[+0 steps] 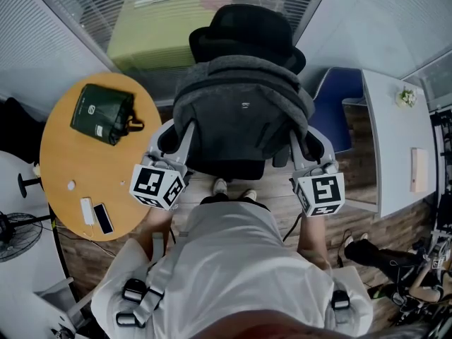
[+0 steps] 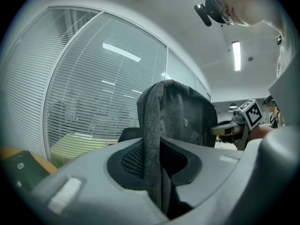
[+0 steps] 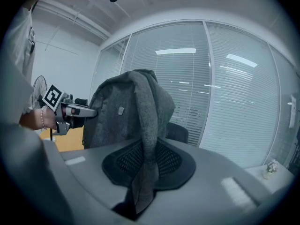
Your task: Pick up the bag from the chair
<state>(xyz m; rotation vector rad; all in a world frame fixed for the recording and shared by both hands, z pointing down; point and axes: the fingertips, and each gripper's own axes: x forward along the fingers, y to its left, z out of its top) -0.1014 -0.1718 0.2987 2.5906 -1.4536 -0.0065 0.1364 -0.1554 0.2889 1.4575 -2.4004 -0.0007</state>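
The grey bag (image 1: 244, 115) stands upright before the backrest of the black chair (image 1: 247, 30), with the left gripper (image 2: 157, 172) and the right gripper (image 3: 143, 172) each clamped on a side fold of it, equally near, so the lift looks to be straight up.

The head view looks steeply down; both gripper views, close in from left and right, share the bag (image 1: 244, 111).

Round wooden table (image 1: 63, 161) with green pouch (image 1: 102, 114), phone (image 1: 103, 218)
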